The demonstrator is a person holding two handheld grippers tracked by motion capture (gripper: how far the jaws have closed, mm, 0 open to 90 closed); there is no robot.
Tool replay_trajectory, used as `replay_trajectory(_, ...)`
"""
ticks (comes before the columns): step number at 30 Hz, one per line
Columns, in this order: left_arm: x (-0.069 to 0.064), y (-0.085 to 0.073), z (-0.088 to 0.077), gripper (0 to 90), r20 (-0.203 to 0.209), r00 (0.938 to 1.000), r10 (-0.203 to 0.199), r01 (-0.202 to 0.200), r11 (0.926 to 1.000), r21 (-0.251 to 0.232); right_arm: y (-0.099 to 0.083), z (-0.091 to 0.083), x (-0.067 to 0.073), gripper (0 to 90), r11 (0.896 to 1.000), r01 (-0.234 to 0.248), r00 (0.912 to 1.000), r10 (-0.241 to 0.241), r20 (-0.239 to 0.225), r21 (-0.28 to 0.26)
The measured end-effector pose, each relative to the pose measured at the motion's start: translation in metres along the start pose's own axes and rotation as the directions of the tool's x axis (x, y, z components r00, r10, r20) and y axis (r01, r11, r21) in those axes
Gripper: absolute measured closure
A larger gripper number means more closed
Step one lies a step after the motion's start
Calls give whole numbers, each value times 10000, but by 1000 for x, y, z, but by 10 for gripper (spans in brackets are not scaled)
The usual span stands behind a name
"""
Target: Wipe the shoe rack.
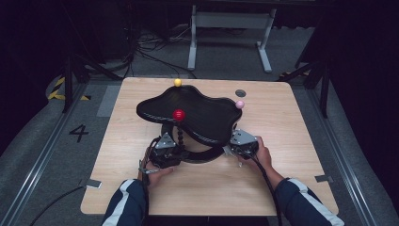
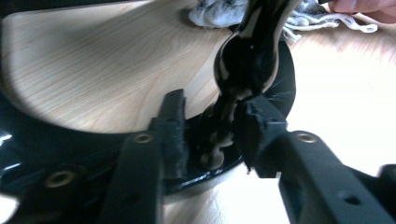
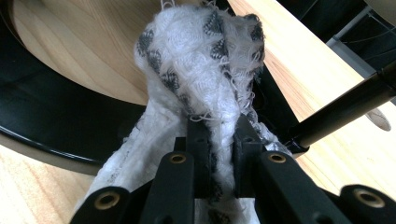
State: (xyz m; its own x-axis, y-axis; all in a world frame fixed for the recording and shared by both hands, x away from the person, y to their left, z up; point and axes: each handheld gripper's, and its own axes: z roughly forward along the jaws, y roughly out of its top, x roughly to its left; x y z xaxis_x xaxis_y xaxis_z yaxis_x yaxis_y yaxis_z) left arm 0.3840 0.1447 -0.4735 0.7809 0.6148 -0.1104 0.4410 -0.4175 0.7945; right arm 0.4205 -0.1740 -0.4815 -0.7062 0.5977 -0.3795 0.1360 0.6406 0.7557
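Observation:
A black stand with a wavy top [image 1: 197, 113] and a ring base [image 1: 204, 156] sits mid-table. A red ball [image 1: 178, 114] tops a beaded black post [image 1: 180, 134]; a yellow ball [image 1: 177, 82] and a pink ball [image 1: 240, 104] sit at the top's far edges. My left gripper [image 1: 175, 146] [image 2: 210, 107] is open around the beaded post [image 2: 229, 126]; one pad stands clear of it. My right gripper [image 1: 236, 142] [image 3: 219, 128] is shut on a white cloth with grey marks [image 3: 201, 70], held against the ring at the stand's right side. The cloth [image 2: 215, 14] also lies beyond the post.
The wooden table [image 1: 291, 141] has a small dark round hole [image 1: 240, 92] at the back right. A thin black rod [image 3: 345, 112] runs off from the ring near the cloth. A white desk frame [image 1: 230, 28] stands on the floor behind the table.

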Motion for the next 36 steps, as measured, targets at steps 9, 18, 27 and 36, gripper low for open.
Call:
replay_trajectory(9, -16, 7, -21, 619, -380, 9980, 499, -525, 9961, -715, 1, 0, 0, 809, 9999, 110, 9999, -110, 25, 68)
replay_trajectory(18, -21, 11, -20, 746, -281, 9970, 719, -740, 9939, -813, 0, -1, -1, 810, 9998, 138, 9997, -141, 174, 173)
replay_trajectory(27, -31, 16, -11, 744, -70, 9966, 821, -824, 9927, -876, 7, -8, 15, 809, 9990, 416, 9982, -408, -441, 170)
replay_trajectory(36, -40, 21, 0, 743, 189, 9952, 958, -936, 9912, -936, 20, -16, 45, 807, 9969, 793, 9899, -785, -1181, 17)
